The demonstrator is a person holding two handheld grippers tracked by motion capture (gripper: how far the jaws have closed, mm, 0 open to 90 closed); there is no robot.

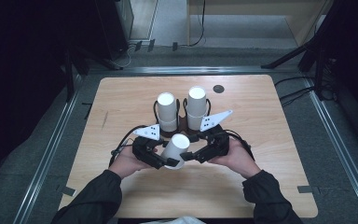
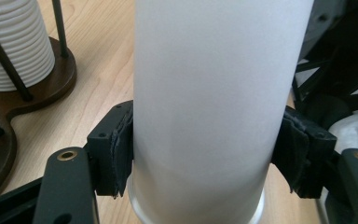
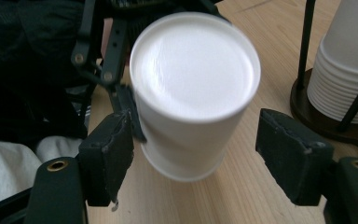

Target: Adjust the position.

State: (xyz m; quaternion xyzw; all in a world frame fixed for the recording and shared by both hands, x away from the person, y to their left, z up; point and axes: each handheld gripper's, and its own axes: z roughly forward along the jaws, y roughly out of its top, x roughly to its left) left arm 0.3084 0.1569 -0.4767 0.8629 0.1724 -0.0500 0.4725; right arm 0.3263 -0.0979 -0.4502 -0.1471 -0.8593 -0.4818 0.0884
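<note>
An upside-down white cup (image 3: 193, 93) sits between the right gripper (image 3: 193, 158)'s black jaws, its flat bottom facing the camera. The right jaw stands clear of it. At right, stacked cups (image 3: 347, 70) stand in a dark wooden holder (image 3: 317, 116) on the table (image 3: 242, 196).

Both grippers black: left gripper (image 1: 164, 161), right gripper (image 1: 192, 156). Each carries a grey three-cornered plate with dot markings and a black cable. Jaw blocks show brass-ringed screw holes and worn rubber pads (image 2: 121, 156). Dark long sleeves (image 1: 91, 198).
</note>
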